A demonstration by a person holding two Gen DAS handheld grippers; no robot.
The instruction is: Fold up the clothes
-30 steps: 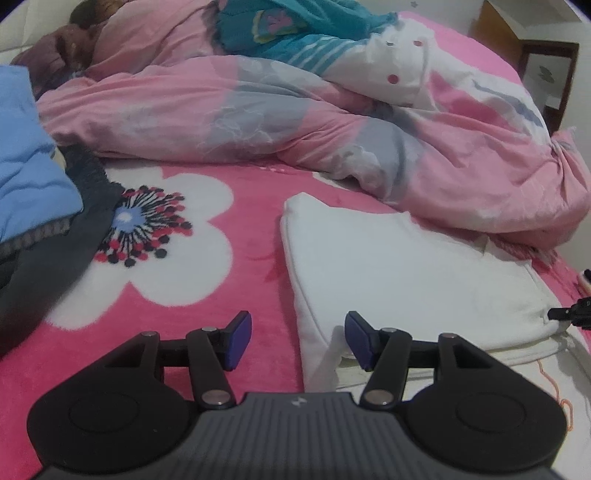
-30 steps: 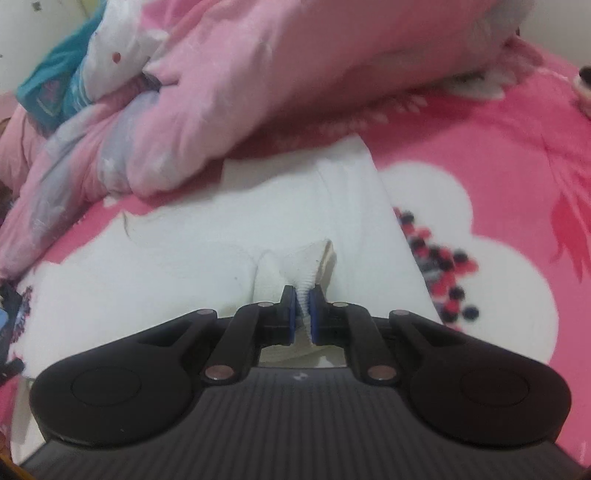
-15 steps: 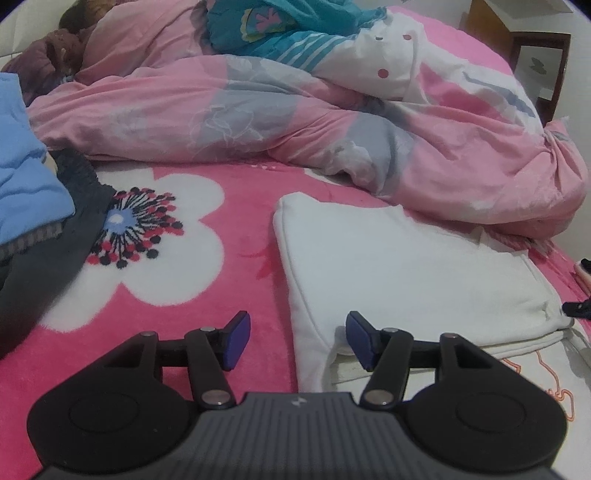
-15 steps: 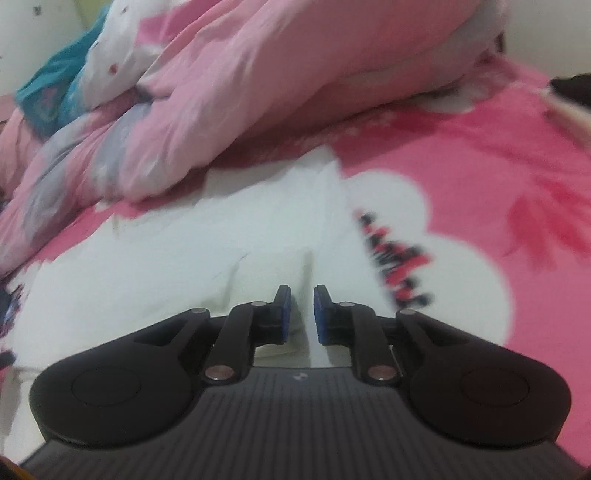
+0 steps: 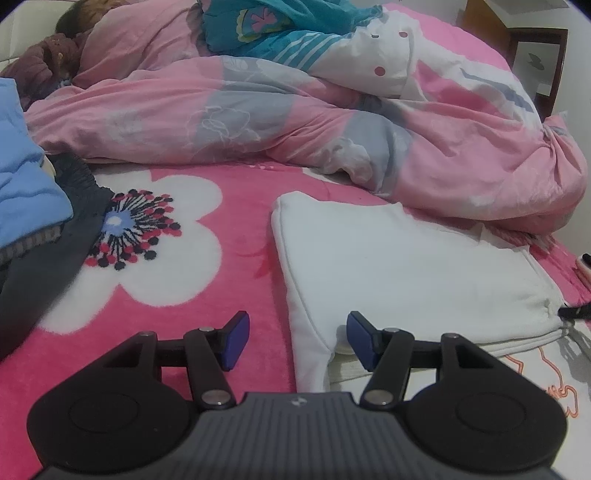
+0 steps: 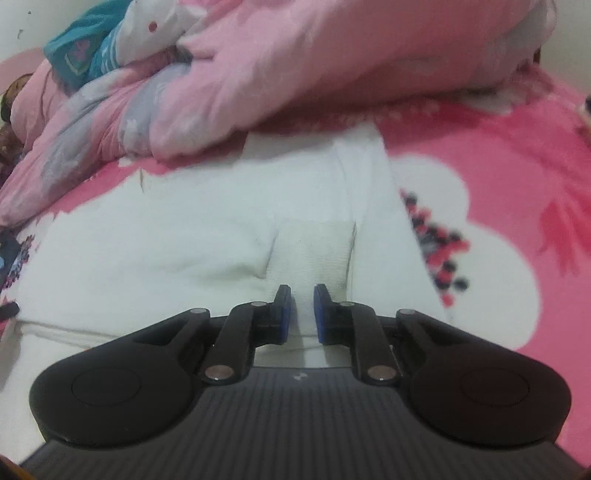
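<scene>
blue garment (image 5: 26, 192) in left view only

Item count, both views combined:

- Grippers: 2. Left gripper (image 5: 293, 338) w/ 2 blue pads; right gripper (image 6: 302, 308) w/ 2 blue pads. Total pads: 4.
- White garment (image 5: 399, 266): 1, folded, w/ 1 ribbed cuff (image 6: 314, 247) visible on top in right wrist view.
- Pink floral blanket (image 5: 243, 236): 1. Large white flower prints on it: 2, one per view (image 5: 155, 240) (image 6: 480, 251).
- Pink-grey duvet (image 5: 258, 122): 1, bunched.
- Teal patterned cloth (image 5: 280, 29): 1.
- Light blue garment (image 5: 22, 192): 1.
- Dark grey garment (image 5: 44, 266): 1.
- Maroon cloth (image 5: 40, 70): 1, top-left corner.
- Wooden furniture (image 5: 532, 55): 1 pc, partly cut off.
</scene>
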